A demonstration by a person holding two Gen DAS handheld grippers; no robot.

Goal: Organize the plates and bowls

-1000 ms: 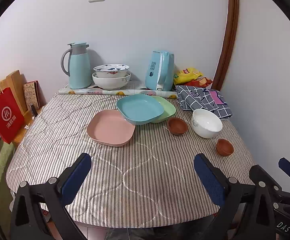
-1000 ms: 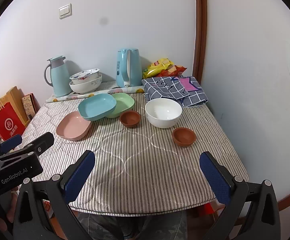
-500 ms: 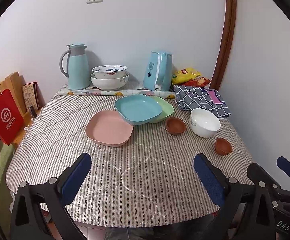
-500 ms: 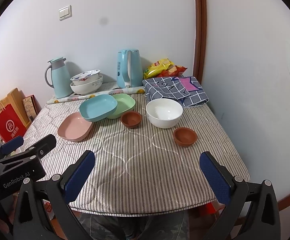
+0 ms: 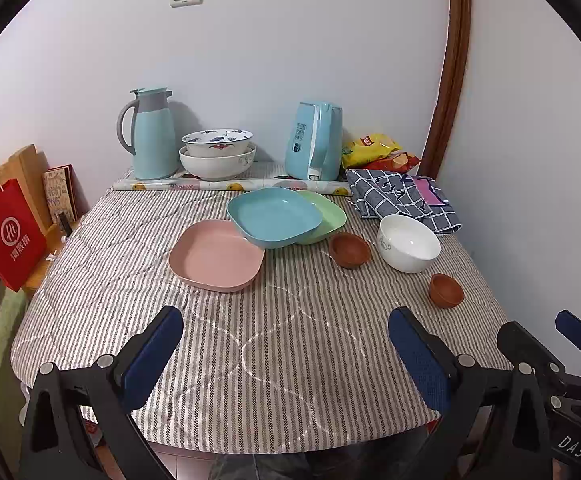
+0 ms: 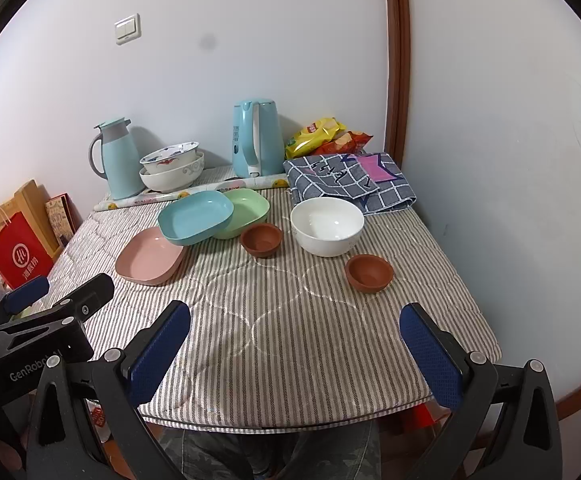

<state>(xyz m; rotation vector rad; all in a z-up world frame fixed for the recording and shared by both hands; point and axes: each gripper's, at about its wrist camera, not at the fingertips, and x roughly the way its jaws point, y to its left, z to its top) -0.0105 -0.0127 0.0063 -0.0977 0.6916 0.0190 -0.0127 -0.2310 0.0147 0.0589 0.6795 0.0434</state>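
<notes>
On the striped table lie a pink plate, a blue plate resting on a green plate, a white bowl and two small brown bowls. The right wrist view shows them too: pink plate, blue plate, green plate, white bowl, brown bowls. My left gripper is open and empty above the table's near edge. My right gripper is open and empty there too.
At the back stand a teal thermos jug, two stacked patterned bowls, a teal kettle, snack bags and a folded checked cloth. A red paper bag stands left of the table. Walls close the back and right.
Both grippers have drifted slightly, so the table scene shifts a little in each view. Both stay open and empty. Nothing on the table has moved.
</notes>
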